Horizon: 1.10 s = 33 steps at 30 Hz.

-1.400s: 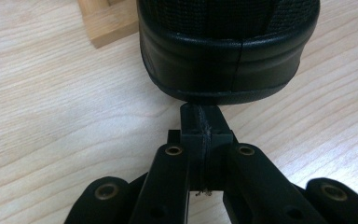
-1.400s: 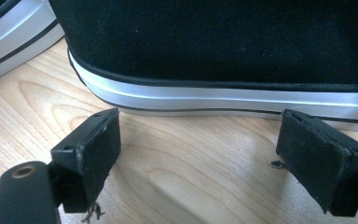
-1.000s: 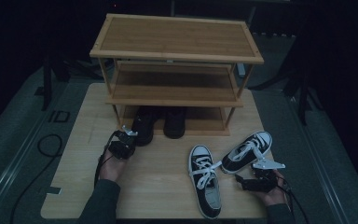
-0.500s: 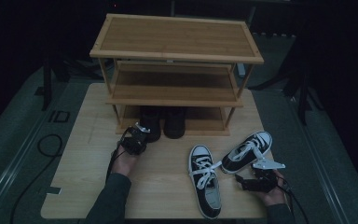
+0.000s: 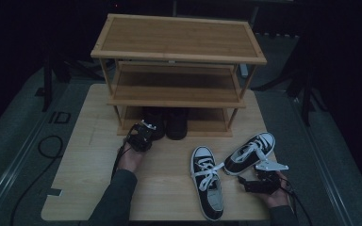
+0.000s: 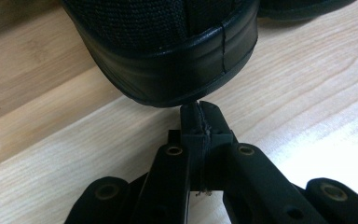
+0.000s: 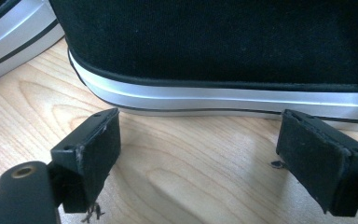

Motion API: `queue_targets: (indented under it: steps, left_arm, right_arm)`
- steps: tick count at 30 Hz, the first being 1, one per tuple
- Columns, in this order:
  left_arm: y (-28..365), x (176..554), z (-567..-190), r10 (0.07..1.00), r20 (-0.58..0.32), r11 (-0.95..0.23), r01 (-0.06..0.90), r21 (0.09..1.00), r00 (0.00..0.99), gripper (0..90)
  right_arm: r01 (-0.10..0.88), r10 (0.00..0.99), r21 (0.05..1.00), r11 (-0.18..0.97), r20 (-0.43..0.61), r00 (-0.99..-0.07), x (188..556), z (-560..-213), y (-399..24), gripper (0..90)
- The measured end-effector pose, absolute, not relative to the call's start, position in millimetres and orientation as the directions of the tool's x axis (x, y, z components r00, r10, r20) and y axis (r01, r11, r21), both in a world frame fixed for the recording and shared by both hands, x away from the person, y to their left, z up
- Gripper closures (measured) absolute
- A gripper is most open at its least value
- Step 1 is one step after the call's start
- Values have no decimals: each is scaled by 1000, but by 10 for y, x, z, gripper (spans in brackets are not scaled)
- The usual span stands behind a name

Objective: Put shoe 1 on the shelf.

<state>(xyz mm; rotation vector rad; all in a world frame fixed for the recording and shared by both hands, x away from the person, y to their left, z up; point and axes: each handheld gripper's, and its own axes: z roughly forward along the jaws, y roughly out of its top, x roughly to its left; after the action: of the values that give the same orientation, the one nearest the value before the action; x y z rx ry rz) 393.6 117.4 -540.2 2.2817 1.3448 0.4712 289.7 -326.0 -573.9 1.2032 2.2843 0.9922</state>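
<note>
Black shoe (image 6: pixel 168 51) meets the closed left tool (image 6: pixel 200 109) at its heel; push squarely under the rack (image 5: pixel 179 101). Right tool (image 7: pixel 214 154) gapes wide, empty.

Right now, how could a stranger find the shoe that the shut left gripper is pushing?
Start at the wooden rack on the table and look at its lowest level, where two all-black shoes stand side by side. The left shoe is the one, with the shut left gripper at its heel. Unlike the two sneakers on the open table, it has no white sole or laces.
</note>
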Motion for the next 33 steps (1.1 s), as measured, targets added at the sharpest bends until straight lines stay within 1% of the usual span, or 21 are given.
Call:
queue_targets:
  steps: [8, 19, 25, 29, 33]
  left_arm:
    - [1187, 3996, -5440, 880, 60, -424, 725, 543, 470, 891]
    - [1231, 3896, -5401, 873, 53, -423, 698, 578, 485, 773]
    - [1340, 3759, -5342, 863, 59, -430, 668, 608, 503, 708]
    - [1444, 3654, -5340, 867, 53, -415, 658, 628, 495, 670]
    - [1520, 3581, -5355, 863, 60, -422, 650, 633, 502, 637]
  right_arm:
    - [562, 825, 731, 386, -2, -565, 2897, -5738, -3260, 135]
    - [562, 825, 732, 386, -2, -565, 2897, -5739, -3260, 135]
    - [561, 824, 731, 388, -3, -566, 2897, -5738, -3261, 136]
    - [561, 824, 731, 388, -3, -566, 2897, -5739, -3262, 136]
    - [562, 825, 731, 386, -1, -565, 2897, -5738, -3260, 136]
